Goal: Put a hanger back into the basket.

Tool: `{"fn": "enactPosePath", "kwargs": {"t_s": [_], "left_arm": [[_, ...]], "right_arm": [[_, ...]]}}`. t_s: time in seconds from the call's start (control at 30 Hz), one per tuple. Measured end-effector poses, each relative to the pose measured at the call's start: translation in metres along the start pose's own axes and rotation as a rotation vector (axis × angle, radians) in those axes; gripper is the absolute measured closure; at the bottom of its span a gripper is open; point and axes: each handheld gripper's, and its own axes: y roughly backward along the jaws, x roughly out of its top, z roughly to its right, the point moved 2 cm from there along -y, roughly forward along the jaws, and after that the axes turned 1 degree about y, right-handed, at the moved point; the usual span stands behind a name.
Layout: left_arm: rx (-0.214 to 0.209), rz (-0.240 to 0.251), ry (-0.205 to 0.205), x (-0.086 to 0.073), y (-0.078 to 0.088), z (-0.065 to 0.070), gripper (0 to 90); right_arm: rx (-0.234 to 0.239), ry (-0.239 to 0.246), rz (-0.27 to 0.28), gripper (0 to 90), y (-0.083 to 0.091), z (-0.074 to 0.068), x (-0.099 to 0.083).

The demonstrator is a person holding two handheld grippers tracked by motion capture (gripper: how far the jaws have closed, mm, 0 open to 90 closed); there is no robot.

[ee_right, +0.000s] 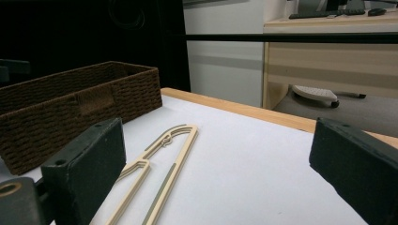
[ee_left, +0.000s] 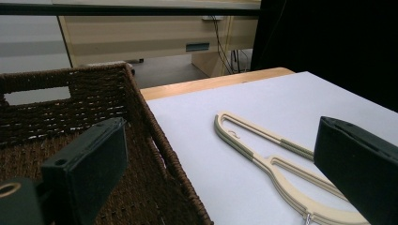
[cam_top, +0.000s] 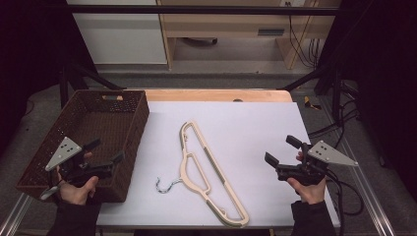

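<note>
White sheeting covers the table point(cam_top: 255, 147), with a strip of bare wood showing along its far edge and dark floor and pale cabinets beyond. Taking the beige hanger point(cam_top: 209, 169) as the landmark: it lies flat near the middle of the sheet, its metal hook point(cam_top: 166, 185) curling out toward the left, and nothing touches it. A brown woven basket point(cam_top: 129, 132) sits just to the left of the hanger, hanging partly off the table's left edge. The left gripper point(cam_top: 105, 156) is held left of the hanger over the basket's near end, its jaws spread wide with nothing between them; in the left gripper view they frame the basket wall and the hanger beyond. The right gripper point(cam_top: 282, 150) hovers well to the right of the hanger, above the bare sheet, jaws likewise wide apart and empty. Both hands grasp their tools from below with the jaws pointing roughly inward toward the hanger and about level. Judging from this, the hanger is likely to be picked up, and its thin flat frame lying flush on the sheet may slip or skate away if a jaw comes down on top of it; the hook could also snag the basket weave when carried across.
</note>
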Motion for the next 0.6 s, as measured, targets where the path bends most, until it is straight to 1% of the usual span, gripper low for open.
{"fn": "enactPosePath", "kwargs": {"t_s": [0.07, 0.1, 0.13, 0.17, 0.2, 0.27, 0.3, 0.33, 0.37, 0.4, 0.47, 0.5, 0.53, 0.6], "left_arm": [[0.002, 0.001, 0.000, 0.000, 0.000, 0.000, 2.8], [0.003, 0.000, -0.001, 0.000, 0.000, -0.001, 2.8], [0.004, 0.000, -0.002, 0.000, 0.000, -0.001, 2.8], [0.006, 0.001, -0.003, 0.000, 0.000, -0.001, 2.8], [0.007, 0.002, -0.004, -0.001, 0.000, -0.001, 2.8], [0.007, 0.002, -0.004, 0.000, 0.001, -0.001, 2.8], [0.007, 0.005, -0.004, 0.000, 0.001, -0.002, 2.8], [0.008, 0.006, -0.004, 0.000, 0.001, -0.002, 2.8], [0.008, 0.007, -0.003, 0.000, 0.002, -0.002, 2.8], [0.009, 0.006, -0.004, 0.000, 0.002, -0.002, 2.8], [0.010, 0.006, -0.004, 0.000, 0.002, -0.003, 2.8], [0.011, 0.006, -0.004, 0.000, 0.002, -0.003, 2.8], [0.012, 0.005, -0.002, 0.000, 0.002, -0.003, 2.8], [0.014, 0.005, -0.004, 0.000, 0.002, -0.003, 2.8]], "right_arm": [[-0.005, -0.001, -0.004, 5.2, 0.000, 0.000, 0.001], [-0.021, 0.019, -0.020, 5.4, 0.000, -0.001, 0.001], [-0.021, 0.019, -0.020, 5.4, 0.000, -0.001, 0.001], [-0.027, 0.031, -0.041, 5.4, -0.001, -0.004, 0.003], [-0.027, 0.031, -0.041, 5.4, -0.001, -0.004, 0.003], [-0.029, 0.037, -0.061, 5.8, -0.002, -0.009, 0.006], [-0.029, 0.052, -0.083, 6.3, -0.005, -0.016, 0.009], [-0.029, 0.052, -0.083, 6.3, -0.005, -0.016, 0.009], [-0.007, 0.056, -0.111, 6.4, -0.010, -0.027, 0.012], [-0.001, 0.055, -0.127, 6.8, -0.014, -0.034, 0.013], [0.031, 0.053, -0.162, 7.1, -0.022, -0.047, 0.013], [0.031, 0.053, -0.162, 7.1, -0.022, -0.047, 0.013], [0.048, 0.066, -0.191, 6.9, -0.026, -0.053, 0.012], [0.068, 0.078, -0.228, 8.6, -0.034, -0.065, 0.009]]}}
